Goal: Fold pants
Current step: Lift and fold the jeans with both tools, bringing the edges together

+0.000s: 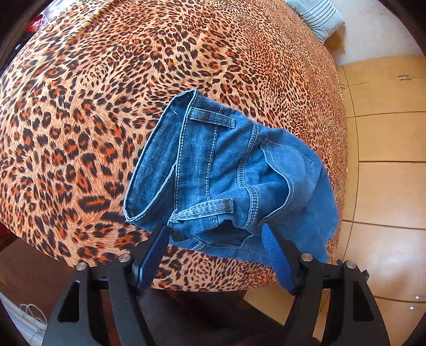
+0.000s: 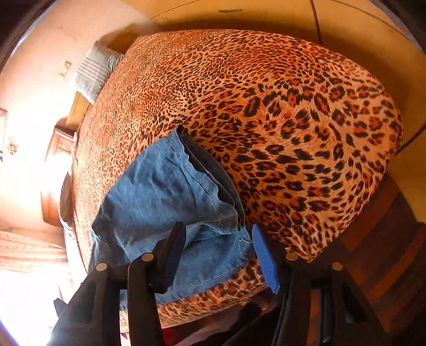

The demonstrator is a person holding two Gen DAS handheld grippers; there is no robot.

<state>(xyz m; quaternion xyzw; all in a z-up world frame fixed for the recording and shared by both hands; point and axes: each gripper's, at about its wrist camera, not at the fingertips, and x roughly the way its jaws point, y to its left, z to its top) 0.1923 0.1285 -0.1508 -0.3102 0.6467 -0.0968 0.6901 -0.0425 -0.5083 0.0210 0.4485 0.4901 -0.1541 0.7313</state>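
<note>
Blue denim pants point(image 1: 221, 170) lie on a leopard-print bed point(image 1: 106, 106) near its front edge. In the left wrist view the waistband end with belt loops faces me. My left gripper point(image 1: 215, 237) is open, its blue-padded fingers point(image 1: 277, 255) straddling the waistband edge. In the right wrist view the leg hem end point(image 2: 170, 191) lies on the bed point(image 2: 293, 133). My right gripper point(image 2: 218, 239) is open with its fingers point(image 2: 263, 255) on either side of the hem edge.
A striped grey pillow point(image 1: 316, 16) sits at the head of the bed, also in the right wrist view point(image 2: 93, 71). Tan wardrobe doors point(image 1: 388, 133) stand beside the bed. A wooden nightstand point(image 2: 56, 173) stands near the bright wall.
</note>
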